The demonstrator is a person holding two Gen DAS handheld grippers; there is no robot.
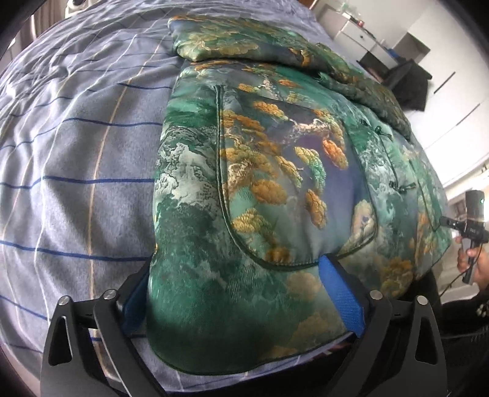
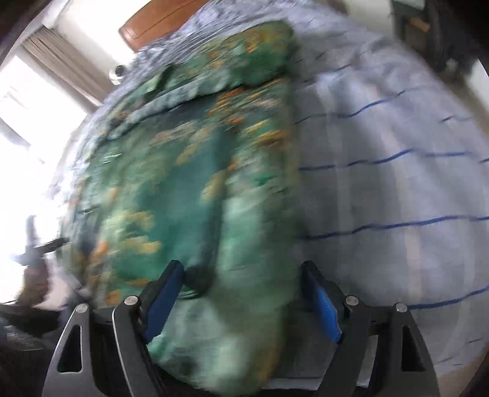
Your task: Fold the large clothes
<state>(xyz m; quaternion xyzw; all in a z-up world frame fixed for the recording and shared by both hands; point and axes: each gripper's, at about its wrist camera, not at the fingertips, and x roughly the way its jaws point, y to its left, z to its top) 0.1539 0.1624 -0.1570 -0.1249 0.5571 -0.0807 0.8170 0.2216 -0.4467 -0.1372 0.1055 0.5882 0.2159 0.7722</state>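
Slippage is the risk: the padded green jacket [image 1: 275, 171] lies flat on the striped bed [image 1: 76, 183], its near hem between the spread fingers of the left gripper [image 1: 244, 293] and right gripper [image 2: 244, 302], so a shallow bite could shed the slick fabric.

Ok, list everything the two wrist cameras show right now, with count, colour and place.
jacket: one, green with gold pattern, flat on the bed, sleeves folded across its top
sheet: one, grey-blue with blue lines, under the jacket
headboard: one, brown wood, far end of the bed
curtain: one, beige, by the bright window
cabinets: white, far right of the room
left gripper: black with blue pads, open astride the jacket's near left corner
right gripper: black with blue pads, open astride the near right corner
hand: one, on the right gripper's handle
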